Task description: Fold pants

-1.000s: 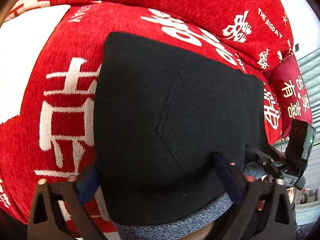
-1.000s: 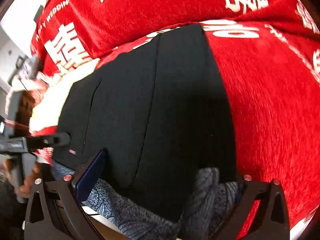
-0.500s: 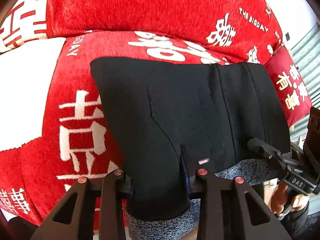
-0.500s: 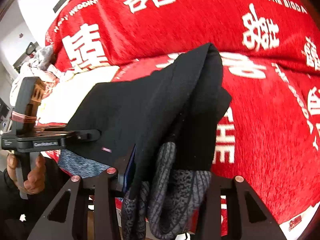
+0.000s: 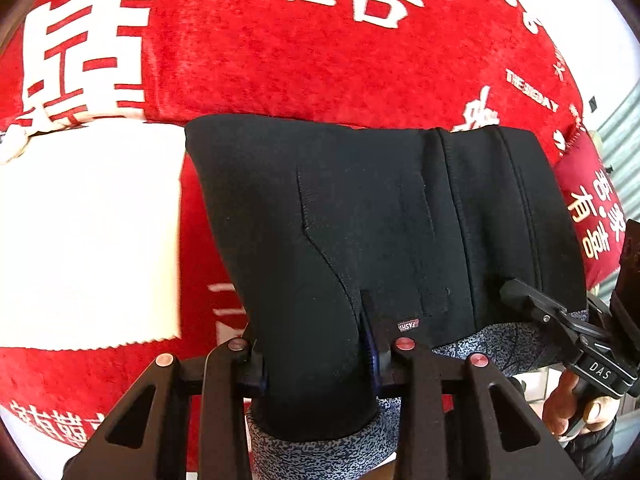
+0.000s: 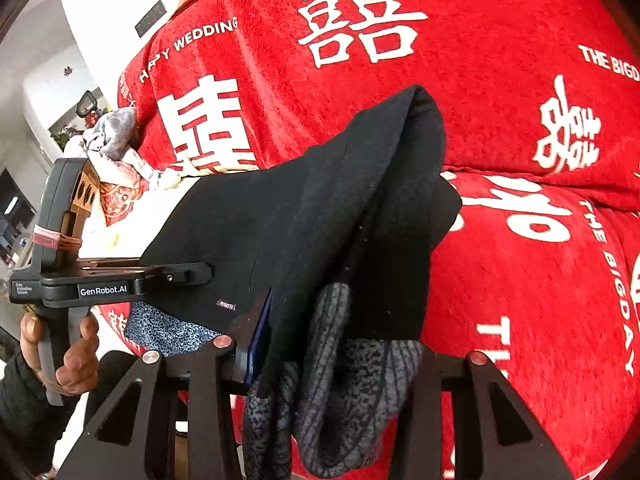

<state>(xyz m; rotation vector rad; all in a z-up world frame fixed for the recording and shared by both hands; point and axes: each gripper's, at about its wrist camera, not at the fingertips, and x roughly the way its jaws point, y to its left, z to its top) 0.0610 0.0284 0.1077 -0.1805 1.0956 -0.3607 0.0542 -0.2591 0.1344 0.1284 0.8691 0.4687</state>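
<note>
Black pants point(image 5: 380, 220) with a grey patterned waistband hang lifted over the red sofa seat. My left gripper point(image 5: 316, 360) is shut on one side of the waist edge, and the cloth bulges between its pads. In the right wrist view the same pants point(image 6: 320, 220) are bunched into a raised fold. My right gripper point(image 6: 340, 352) is shut on a thick wad of black cloth and grey waistband point(image 6: 360, 380). The far ends of the legs are hidden behind the fold. Each view shows the other gripper from the side, held by a hand point(image 6: 76, 352).
A red sofa cover with white characters spans the seat point(image 6: 540, 300) and the back cushion point(image 5: 280, 40). A white patch point(image 5: 88, 232) lies on the seat at the left. A red pillow point(image 5: 592, 208) stands at the right end, and a heap of cloth point(image 6: 116, 136) lies at the other.
Both grippers went from wide open around the waist edge to shut on it, then rose. The pants came up off the seat and bunched at the right gripper.
</note>
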